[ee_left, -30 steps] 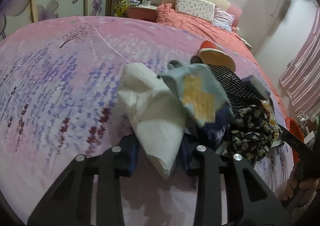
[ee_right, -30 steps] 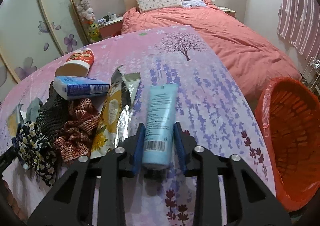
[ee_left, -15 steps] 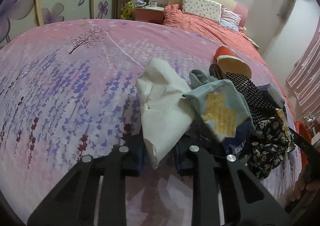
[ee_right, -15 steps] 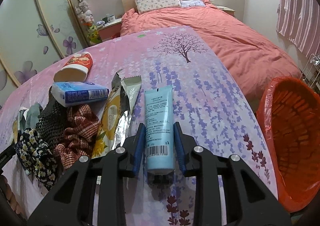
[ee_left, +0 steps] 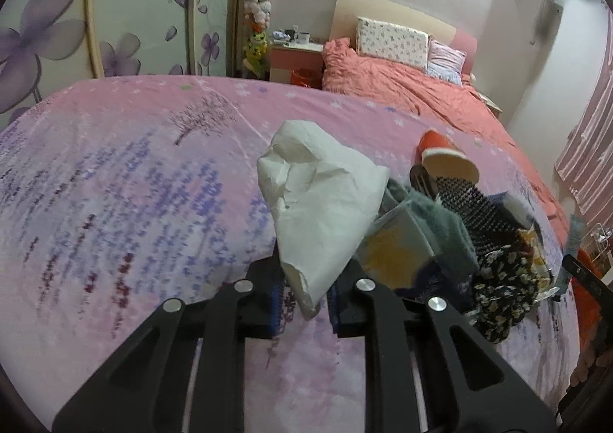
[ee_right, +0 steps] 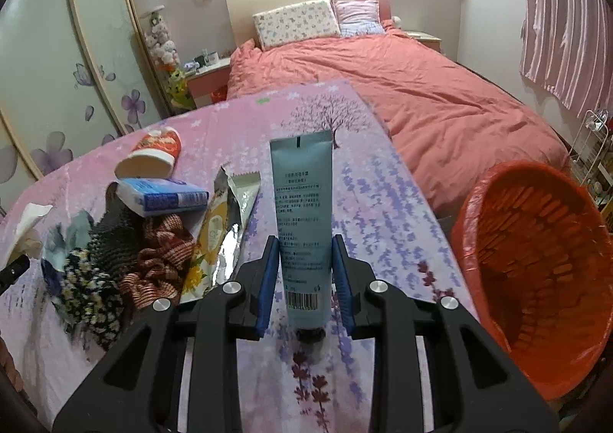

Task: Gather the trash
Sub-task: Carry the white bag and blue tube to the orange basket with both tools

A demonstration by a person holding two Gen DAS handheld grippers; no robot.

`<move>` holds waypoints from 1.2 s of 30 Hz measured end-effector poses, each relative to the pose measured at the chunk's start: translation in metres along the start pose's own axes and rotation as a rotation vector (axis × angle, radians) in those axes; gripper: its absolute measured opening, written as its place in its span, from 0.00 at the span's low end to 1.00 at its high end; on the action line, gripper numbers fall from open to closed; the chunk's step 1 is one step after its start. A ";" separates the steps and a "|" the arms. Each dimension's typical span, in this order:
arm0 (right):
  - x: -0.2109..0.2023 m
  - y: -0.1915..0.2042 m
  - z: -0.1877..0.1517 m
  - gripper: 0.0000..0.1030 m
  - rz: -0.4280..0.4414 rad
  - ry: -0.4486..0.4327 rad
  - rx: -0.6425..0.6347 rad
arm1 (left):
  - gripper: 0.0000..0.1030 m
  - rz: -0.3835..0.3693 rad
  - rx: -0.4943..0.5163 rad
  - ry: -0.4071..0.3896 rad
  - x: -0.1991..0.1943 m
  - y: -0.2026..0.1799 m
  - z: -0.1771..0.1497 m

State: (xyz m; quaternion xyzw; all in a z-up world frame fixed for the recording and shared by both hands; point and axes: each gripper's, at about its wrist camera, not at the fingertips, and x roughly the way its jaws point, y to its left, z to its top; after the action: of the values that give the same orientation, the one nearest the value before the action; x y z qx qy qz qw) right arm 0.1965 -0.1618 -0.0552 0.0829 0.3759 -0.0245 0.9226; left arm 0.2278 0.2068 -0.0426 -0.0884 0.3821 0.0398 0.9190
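Right tongs clamp the blue tube, long axis pointing straight ahead, lifted off the surface; the orange bin sits just right, nearest this hand. Left tongs pinch crumpled paper, farther off.

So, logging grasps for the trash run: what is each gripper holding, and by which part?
The left gripper pinches the crumpled white paper by its lower end. The right gripper clamps the blue tube near its cap end.
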 end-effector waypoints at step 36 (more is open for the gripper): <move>-0.067 -0.036 -0.014 0.21 0.067 -0.148 0.052 | 0.19 -0.330 0.231 -0.031 -0.069 -0.186 -0.018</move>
State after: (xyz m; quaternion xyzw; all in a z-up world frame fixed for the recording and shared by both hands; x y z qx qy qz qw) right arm 0.1350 -0.1958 -0.0230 0.1172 0.3029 -0.0092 0.9457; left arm 0.1926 0.0209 0.0189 -0.0431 0.3500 -0.1542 0.9230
